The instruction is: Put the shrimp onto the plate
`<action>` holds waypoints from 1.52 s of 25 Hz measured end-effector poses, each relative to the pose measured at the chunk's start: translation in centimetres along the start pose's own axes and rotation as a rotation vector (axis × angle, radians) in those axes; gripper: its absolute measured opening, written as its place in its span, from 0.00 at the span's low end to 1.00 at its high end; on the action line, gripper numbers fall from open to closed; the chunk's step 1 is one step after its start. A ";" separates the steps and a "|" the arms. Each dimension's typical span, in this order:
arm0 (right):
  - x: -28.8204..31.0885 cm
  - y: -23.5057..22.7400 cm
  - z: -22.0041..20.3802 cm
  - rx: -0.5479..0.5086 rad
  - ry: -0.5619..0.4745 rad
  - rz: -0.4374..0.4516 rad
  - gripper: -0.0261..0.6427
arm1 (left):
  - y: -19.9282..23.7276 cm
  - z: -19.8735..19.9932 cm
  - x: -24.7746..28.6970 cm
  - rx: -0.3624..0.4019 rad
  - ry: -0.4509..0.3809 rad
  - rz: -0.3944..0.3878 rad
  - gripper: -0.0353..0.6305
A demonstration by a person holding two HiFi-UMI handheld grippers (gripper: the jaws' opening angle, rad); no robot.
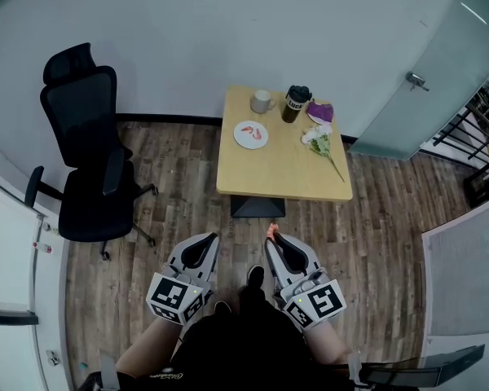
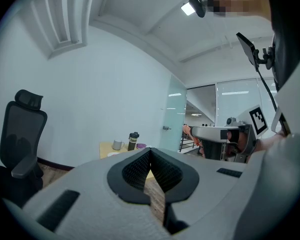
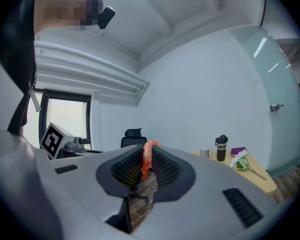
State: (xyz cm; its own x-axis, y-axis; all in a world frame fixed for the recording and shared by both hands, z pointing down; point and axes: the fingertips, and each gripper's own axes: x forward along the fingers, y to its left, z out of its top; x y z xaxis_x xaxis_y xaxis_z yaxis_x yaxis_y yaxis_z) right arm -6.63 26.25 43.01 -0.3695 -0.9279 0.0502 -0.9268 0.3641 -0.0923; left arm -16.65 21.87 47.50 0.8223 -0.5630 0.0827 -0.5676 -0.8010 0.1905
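"LUCK" lettering on the black tumbler point(image 1: 295, 103)

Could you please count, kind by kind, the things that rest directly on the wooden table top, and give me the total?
White plate: 1
Grey mug: 1
Black tumbler: 1
Purple item, too small to identify: 1
Bunch of flowers: 1
Total: 5

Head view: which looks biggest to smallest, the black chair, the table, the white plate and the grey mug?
1. black chair and table: too alike to rank
2. white plate
3. grey mug
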 end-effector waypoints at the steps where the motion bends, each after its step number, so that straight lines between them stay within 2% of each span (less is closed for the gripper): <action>1: 0.2 -0.2 0.0 0.001 0.000 0.003 0.12 | 0.1 0.0 0.3 0.001 0.001 0.002 0.06; 12: 3.2 -6.0 0.6 0.021 -0.017 0.030 0.12 | 1.2 1.3 6.2 0.034 0.020 0.018 0.06; 19: 5.2 -11.7 2.2 0.042 -0.039 0.073 0.12 | 1.6 3.2 11.7 0.049 0.021 0.072 0.06; 31: 6.4 -21.7 4.4 0.066 -0.076 0.130 0.12 | -0.2 5.8 21.3 0.085 0.005 0.124 0.06; 38: 7.4 -23.7 4.1 0.072 -0.061 0.145 0.12 | 0.1 5.3 23.6 0.077 0.014 0.131 0.06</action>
State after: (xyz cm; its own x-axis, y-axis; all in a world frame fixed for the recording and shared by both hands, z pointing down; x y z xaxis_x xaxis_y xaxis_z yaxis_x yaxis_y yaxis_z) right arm 12.90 10.37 41.50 -0.4922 -0.8700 -0.0296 -0.8559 0.4899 -0.1655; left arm 2.50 7.42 44.25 0.7413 -0.6611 0.1158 -0.6710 -0.7345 0.1019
